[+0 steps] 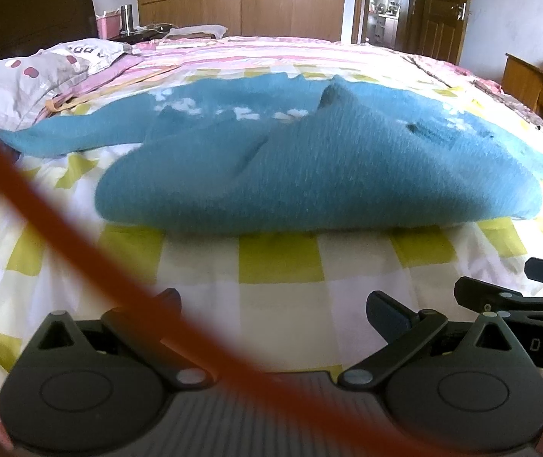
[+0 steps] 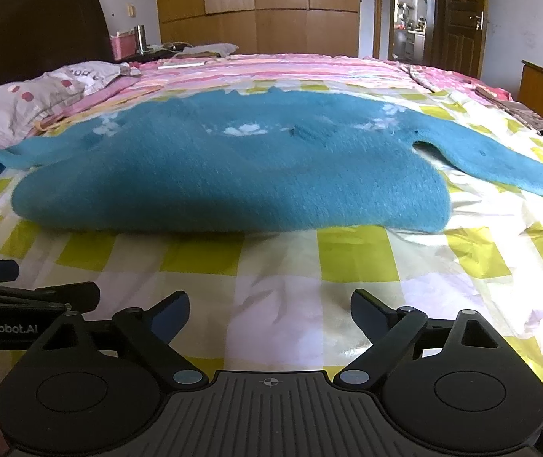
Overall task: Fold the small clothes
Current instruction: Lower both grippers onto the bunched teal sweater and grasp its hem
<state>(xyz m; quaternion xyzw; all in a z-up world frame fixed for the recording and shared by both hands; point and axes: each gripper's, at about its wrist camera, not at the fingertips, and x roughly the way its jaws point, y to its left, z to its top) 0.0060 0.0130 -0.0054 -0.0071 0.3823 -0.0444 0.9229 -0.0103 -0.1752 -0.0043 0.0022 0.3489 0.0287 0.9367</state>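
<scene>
Two handheld grippers hang side by side over the near edge of a bed, both angled downward toward the bedding. The left gripper (image 1: 273,310) has its jaws spread wide with only bedding between them; a blurred orange cord (image 1: 81,251) crosses in front of its camera. The right gripper (image 2: 269,310) also has its jaws spread, nothing between them, and its pads touch no cloth. Each gripper shows at the edge of the other's view, so they sit close together.

A teal knit sweater (image 2: 229,175) lies mostly flat on a yellow-and-white checked sheet (image 2: 279,297), near the bed's near edge and just beyond both grippers. Its long axis runs across the bed, side to side, with one sleeve (image 2: 500,160) stretching toward the right edge and the other trailing toward the left edge, near a pillow (image 1: 24,83). White flower patterns dot the far part. In the left camera's view, a ridge of raised fabric crosses the sweater's middle.

A pink box (image 2: 123,45) sits on a nightstand beyond the bed's far left corner; its contents cannot be made out.
</scene>
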